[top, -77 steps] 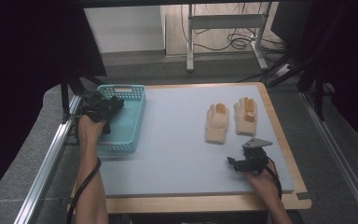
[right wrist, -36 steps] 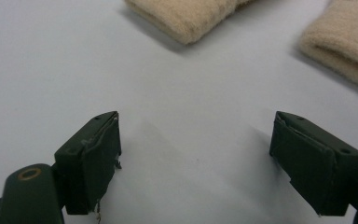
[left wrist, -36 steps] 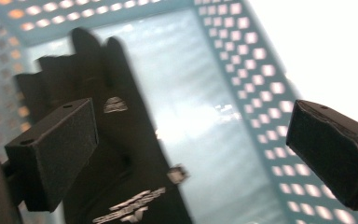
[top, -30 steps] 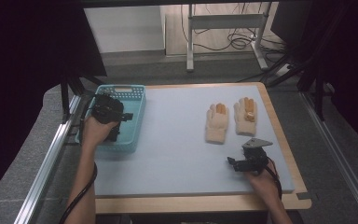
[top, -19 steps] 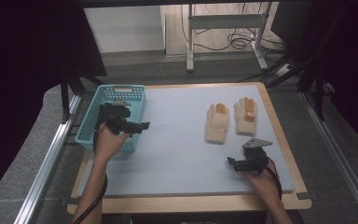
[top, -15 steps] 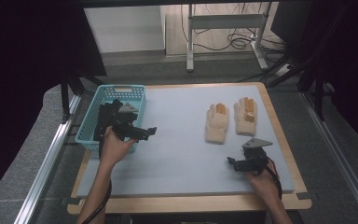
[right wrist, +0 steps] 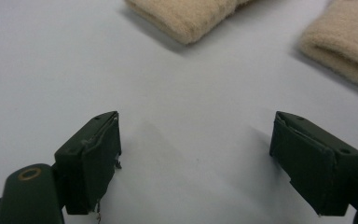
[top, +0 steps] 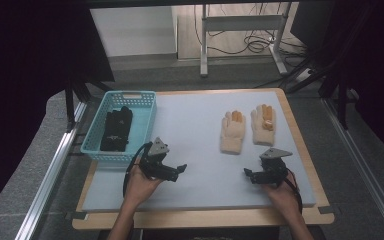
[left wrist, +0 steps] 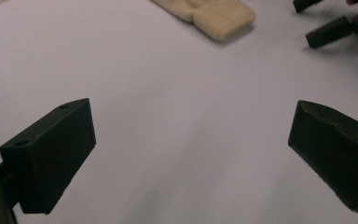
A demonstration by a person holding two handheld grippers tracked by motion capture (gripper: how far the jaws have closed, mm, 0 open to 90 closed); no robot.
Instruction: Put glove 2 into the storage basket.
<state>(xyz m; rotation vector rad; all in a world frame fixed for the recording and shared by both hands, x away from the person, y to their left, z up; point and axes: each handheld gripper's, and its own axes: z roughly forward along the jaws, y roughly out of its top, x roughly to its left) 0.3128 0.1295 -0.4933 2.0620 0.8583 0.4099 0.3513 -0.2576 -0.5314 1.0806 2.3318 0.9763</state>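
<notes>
Black jaws stand wide apart on my left gripper (top: 172,170), which holds nothing and hovers low over the pale grey mat (top: 195,150) covering the counter (top: 205,217), just beside the near right corner of the basket (top: 147,117). From its own camera I see bare mat between the jaws, the cuff of a cream glove ahead, and the other gripper's black jaws at the upper right. My right gripper (top: 252,176) sits near the front right of the mat, jaws likewise spread and empty, pointing left across the mat; its view shows two woolly cream cuffs ahead, one straight on and one off to the right. Nothing lies between either gripper and the gloves. The left cream glove (top: 231,132) and the right cream glove (top: 263,124) lie flat side by side, fingers pointing away from me, with orange patches at the fingertips, the right one set slightly farther back. The basket is turquoise plastic with a latticed wall, at the far left of the mat, and it holds a dark pair of gloves (top: 116,129) lying lengthwise.
</notes>
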